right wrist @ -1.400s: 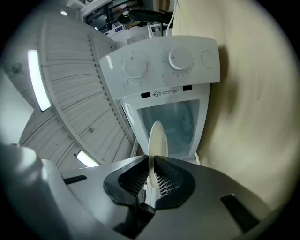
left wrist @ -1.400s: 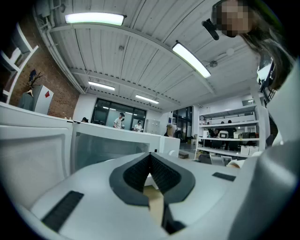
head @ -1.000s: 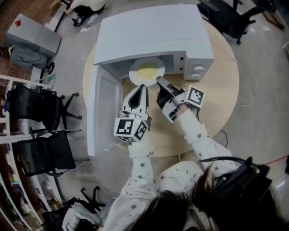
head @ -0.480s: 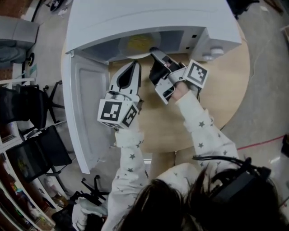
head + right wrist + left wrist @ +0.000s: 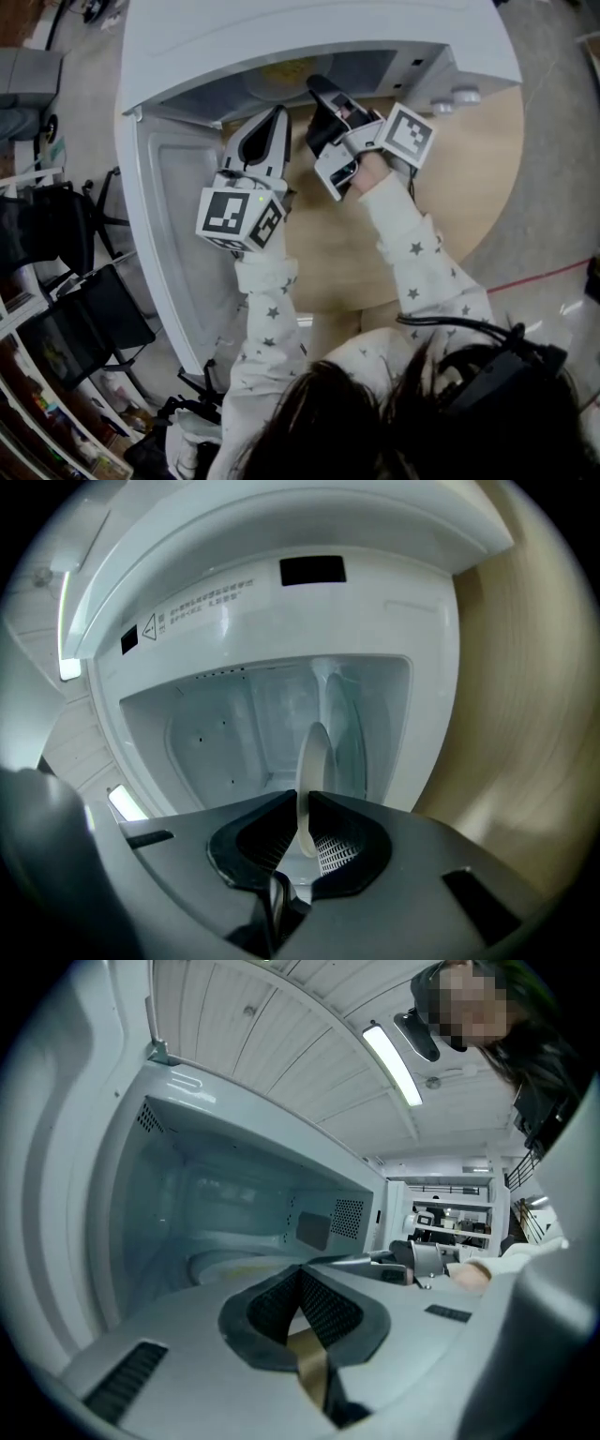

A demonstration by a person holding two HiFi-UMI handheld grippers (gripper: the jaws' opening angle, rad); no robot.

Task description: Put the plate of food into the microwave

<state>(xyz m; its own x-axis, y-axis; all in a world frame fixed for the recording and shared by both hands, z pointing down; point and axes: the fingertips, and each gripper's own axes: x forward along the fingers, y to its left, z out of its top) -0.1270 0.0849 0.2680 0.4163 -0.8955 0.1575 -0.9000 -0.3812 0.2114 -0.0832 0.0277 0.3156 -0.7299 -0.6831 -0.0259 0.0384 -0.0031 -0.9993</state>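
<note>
**Plate Held at the Rim, Inside the Open Microwave**

We saw the right gripper with its jaws drawn narrow and clamped on the near rim of a white round ceramic plate. In that gripper's view the plate stood edge-on between the dark pads. From the head view, the right gripper reached into the mouth of the oven. The plate lay mostly under the roof, and only a patch of the yellow food on it showed.

The plate was thus inside the cavity of the boxy white microwave. It lay close to a clear glass turntable on the cavity floor, and we could not tell whether the two touched.

Just beside it, the left gripper pointed at the same opening from outside. In its own view the left gripper had its jaws together at the tips, with nothing between them. Beyond them we made out the plate low in the pale cavity of the microwave.

The white microwave door hung wide open to the person's left. The microwave stood on a round light-wood table. Both of the person's arms, in white star-patterned sleeves, stretched over the table.
</note>
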